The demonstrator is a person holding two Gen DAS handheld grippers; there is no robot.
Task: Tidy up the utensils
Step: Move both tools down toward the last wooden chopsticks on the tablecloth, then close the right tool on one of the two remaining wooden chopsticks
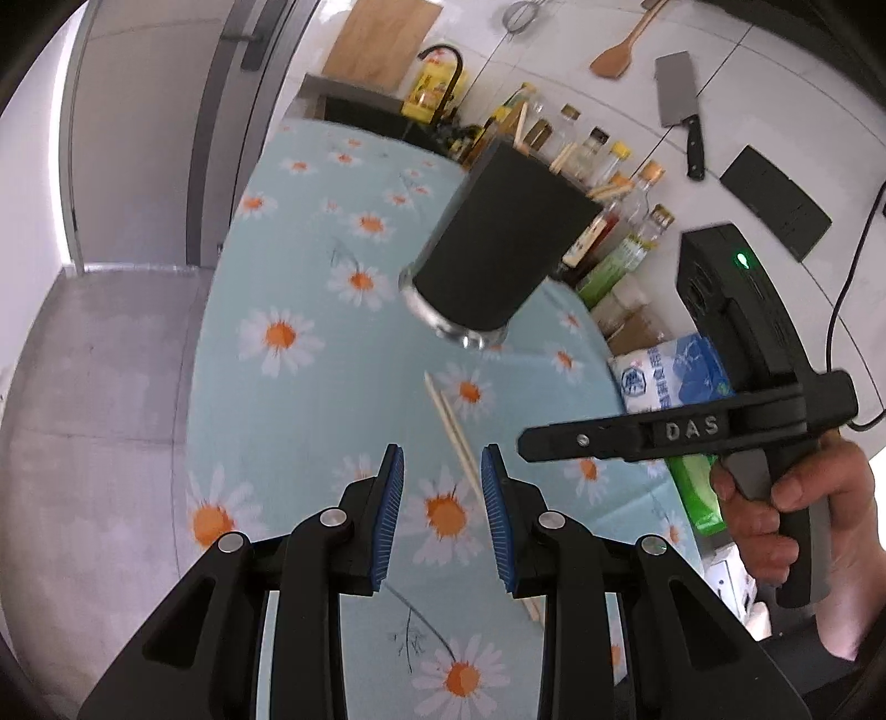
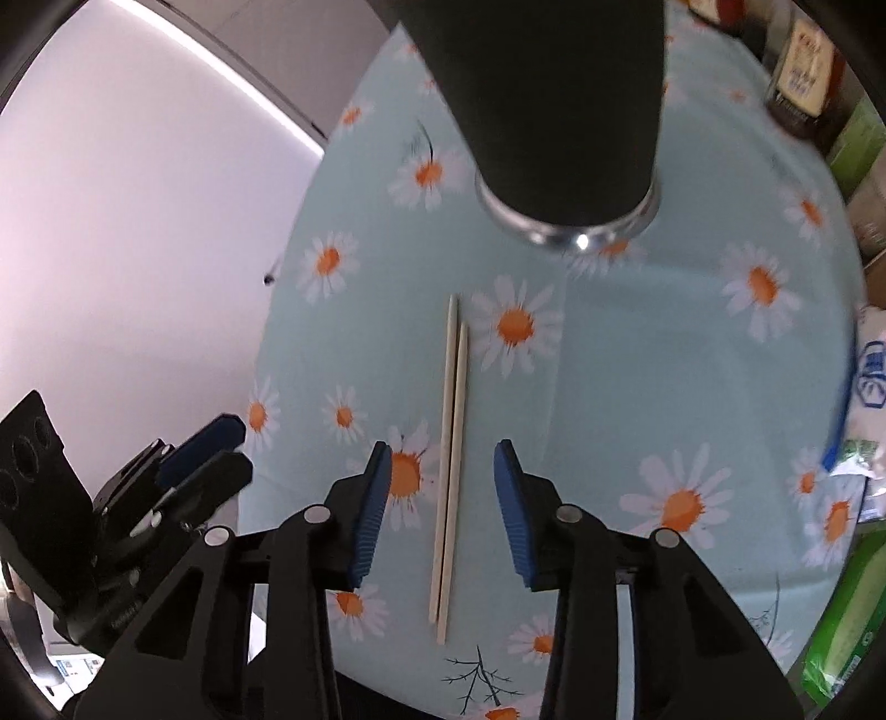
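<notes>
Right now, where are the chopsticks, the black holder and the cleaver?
chopsticks (image 2: 453, 459): right wrist view, mid-shaft of the pair.
black holder (image 1: 498, 243): left wrist view, side wall.
cleaver (image 1: 676, 94): left wrist view, blade.

Counts, this moment.

Chopsticks (image 2: 451, 459) lying loose on the counter (image 2: 637, 354): 2, side by side and touching along their length, between the pads of the right claw (image 2: 441, 515).

Black utensil holder (image 1: 498, 243): 1, far of the loose pair; at least 4 stick ends (image 1: 565, 155) show above its rim, exact number unclear.

Claws: 2, left claw (image 1: 441, 520) and right, each with 2 blue pads (image 1: 389, 520).

On the wall, far right: cleaver (image 1: 678, 105) 1, wooden spatula (image 1: 617, 50) 1, strainer (image 1: 520, 16) 1.

Cutting board (image 1: 376, 44): 1.

Condiment bottles (image 1: 603, 160) along the right edge: roughly 8, too crowded for a firm count.
</notes>
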